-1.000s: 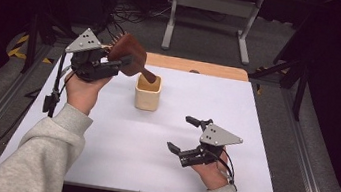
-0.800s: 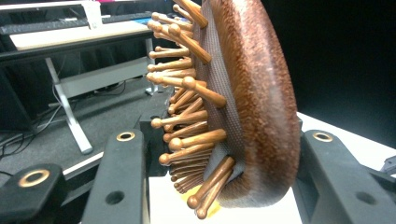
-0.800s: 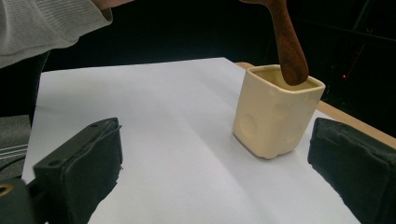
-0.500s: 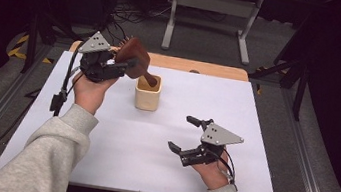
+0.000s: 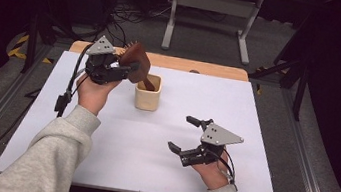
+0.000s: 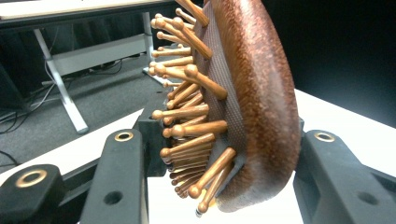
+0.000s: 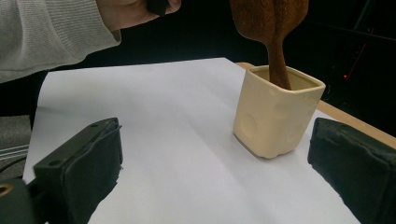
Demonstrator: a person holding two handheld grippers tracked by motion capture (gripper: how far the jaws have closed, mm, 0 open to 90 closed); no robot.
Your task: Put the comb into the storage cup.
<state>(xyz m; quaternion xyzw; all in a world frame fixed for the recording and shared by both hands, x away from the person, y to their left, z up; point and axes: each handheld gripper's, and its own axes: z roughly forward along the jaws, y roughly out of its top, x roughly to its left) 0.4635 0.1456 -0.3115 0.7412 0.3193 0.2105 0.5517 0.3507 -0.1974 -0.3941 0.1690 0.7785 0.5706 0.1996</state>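
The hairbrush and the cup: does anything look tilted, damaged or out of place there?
Nothing looks damaged or spilled. The wooden hairbrush leans at a slant, its handle end inside the cream cup, its head clamped in the left hand-held gripper. The cup stands upright on the white table.
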